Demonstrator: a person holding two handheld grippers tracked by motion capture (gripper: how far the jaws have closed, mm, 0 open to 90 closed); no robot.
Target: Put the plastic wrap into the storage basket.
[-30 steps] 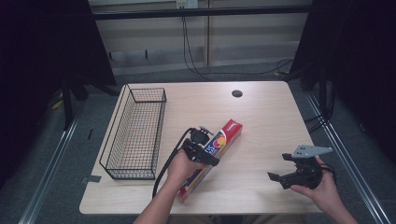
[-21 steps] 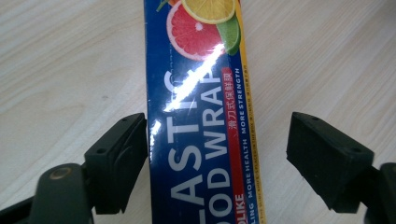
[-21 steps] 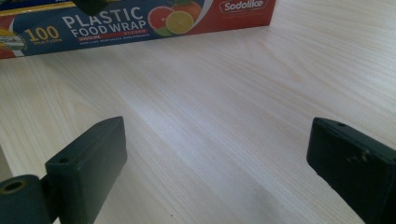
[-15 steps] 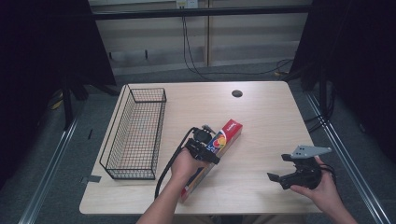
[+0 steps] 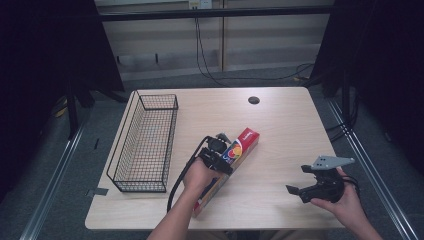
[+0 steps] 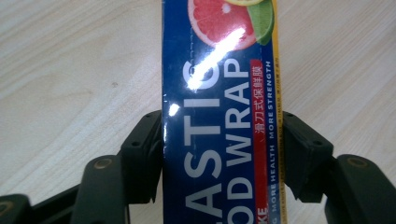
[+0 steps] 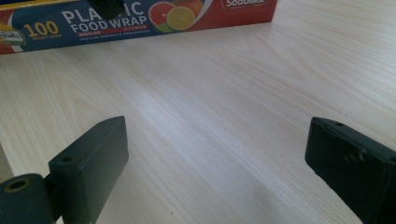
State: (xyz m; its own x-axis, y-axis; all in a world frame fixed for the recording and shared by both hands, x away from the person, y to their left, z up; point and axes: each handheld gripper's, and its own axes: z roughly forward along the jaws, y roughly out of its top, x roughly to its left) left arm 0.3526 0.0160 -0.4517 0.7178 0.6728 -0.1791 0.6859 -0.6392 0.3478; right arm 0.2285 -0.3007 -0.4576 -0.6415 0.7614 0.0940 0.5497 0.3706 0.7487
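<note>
High view, right gripper [image 5: 300, 186]: held above the near right table [image 5: 290, 120] edge, jaws spread wide, nothing between them.
Left gripper [image 6: 223, 154]: jaws just closed, pads pressed on the plastic wrap box [image 6: 219, 112].
Plastic wrap box: laid diagonally mid-table.
Wire basket [image 5: 145, 142]: placed at far left.

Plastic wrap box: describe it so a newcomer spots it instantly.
On the wooden table, right of the black wire basket, lies a long, narrow plastic wrap box. It is blue and red with citrus fruit printed on it, and the left claw has just closed across it.
</note>
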